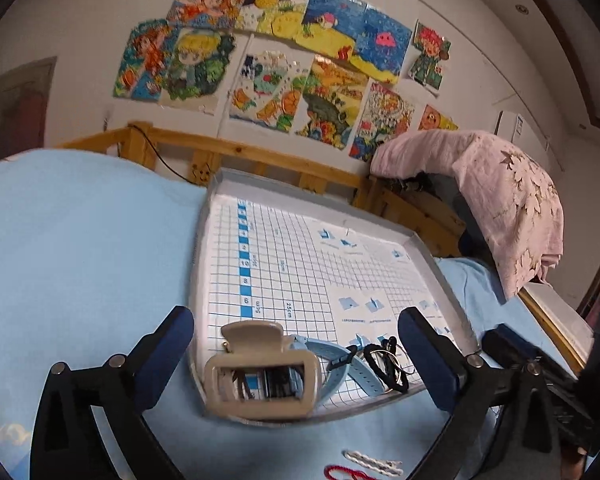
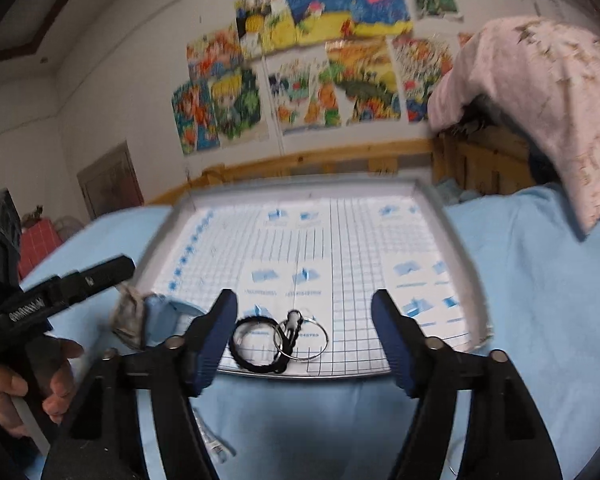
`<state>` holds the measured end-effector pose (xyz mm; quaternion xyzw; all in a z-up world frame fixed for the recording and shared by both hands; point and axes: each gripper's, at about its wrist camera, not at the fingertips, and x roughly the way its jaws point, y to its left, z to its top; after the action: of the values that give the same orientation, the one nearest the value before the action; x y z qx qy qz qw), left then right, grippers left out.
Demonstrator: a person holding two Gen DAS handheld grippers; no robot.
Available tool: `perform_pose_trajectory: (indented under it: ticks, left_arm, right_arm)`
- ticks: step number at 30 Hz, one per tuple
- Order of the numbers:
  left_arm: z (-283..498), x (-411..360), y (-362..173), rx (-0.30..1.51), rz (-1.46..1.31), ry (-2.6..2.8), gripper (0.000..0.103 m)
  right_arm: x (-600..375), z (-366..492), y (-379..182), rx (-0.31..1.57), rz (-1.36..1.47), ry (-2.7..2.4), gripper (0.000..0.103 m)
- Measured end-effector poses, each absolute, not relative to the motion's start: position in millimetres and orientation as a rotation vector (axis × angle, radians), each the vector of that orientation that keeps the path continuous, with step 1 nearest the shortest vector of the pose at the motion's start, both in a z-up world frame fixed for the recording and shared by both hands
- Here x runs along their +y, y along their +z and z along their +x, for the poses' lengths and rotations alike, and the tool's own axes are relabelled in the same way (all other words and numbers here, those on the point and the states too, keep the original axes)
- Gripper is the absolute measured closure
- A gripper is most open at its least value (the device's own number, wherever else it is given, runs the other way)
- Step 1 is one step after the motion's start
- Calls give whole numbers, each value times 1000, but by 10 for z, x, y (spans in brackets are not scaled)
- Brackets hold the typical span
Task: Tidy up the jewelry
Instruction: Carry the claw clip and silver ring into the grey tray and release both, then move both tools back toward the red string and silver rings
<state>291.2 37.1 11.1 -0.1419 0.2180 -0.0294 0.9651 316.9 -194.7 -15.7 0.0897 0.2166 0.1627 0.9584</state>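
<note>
Both your tongs, left and right, gape empty; the tray holds a hair claw, watch and hair tie at 6 o'clock.

A shallow grey grid-lined tray lies on the pale blue bedsheet. At its six o'clock edge: beige plastic hair claw, three o'clock of it the pale blue watch strap, then black hair tie.

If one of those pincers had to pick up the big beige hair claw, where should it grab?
Probably the beige hair claw across its boxy body, from the near edge of the tray. It lies flat, broad sides exposed, and the watch strap crowds its right.
</note>
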Motion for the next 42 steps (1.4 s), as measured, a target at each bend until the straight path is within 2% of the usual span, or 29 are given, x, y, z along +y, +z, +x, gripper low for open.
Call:
perform_pose_trajectory:
  ticks: [6,12,27,42]
  left_arm:
    - [2425,271,274,363,-230,-27,0]
    - [1895,154,325,333,-189,-28,0]
    - [870,-98,223,326,-121,-10,0]
    - [643,-92,-77,427,-141,33,0]
  right_arm:
    - [-2158,2630,70,318,181,309,14]
    - [-2261,2103,207,266,162,307,5]
    - [-2509,1089,105,250,152,265,3]
    - [-2542,862,-194,317,125,237,2]
